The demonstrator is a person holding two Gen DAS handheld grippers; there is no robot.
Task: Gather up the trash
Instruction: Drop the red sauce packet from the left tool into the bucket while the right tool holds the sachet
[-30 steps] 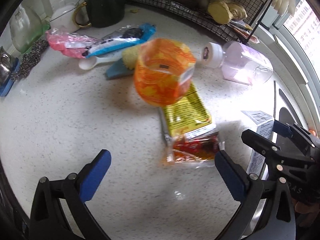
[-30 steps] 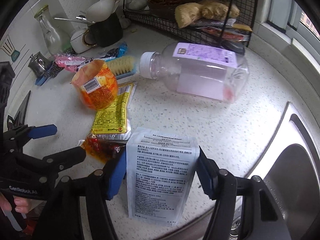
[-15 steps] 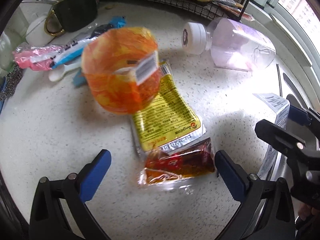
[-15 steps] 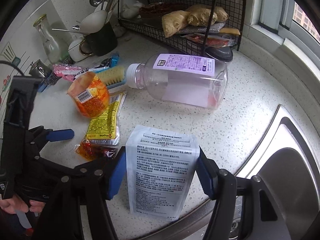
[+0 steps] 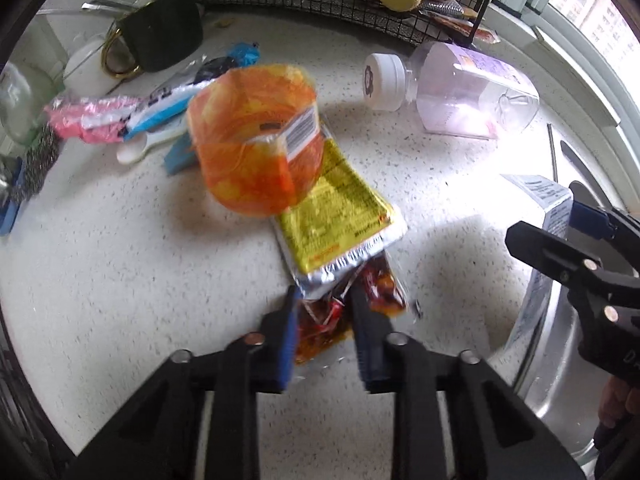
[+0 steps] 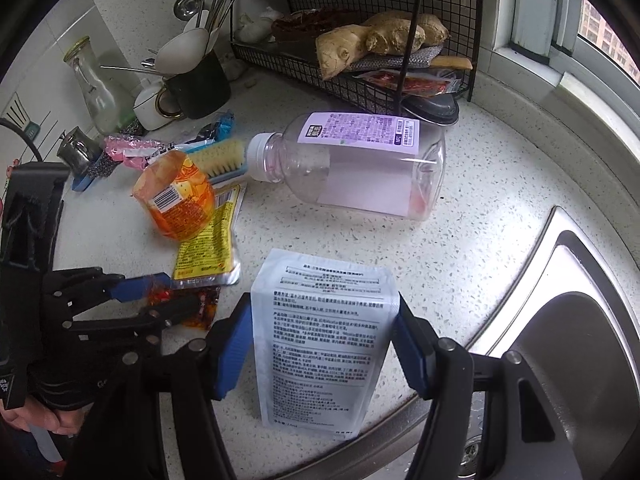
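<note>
We note the left gripper [image 5: 323,312], spread wide a moment ago, has just closed onto the red sauce packet [image 5: 376,288] just beside the yellow sachet [image 5: 336,216], so lifting seems next.

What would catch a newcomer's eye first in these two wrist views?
Probably the left gripper, its jaws just closed on a red sauce sachet on the speckled counter. Next, the white printed pouch clamped upright in the right gripper beside the sink, with a bright orange wrapper behind.
</note>
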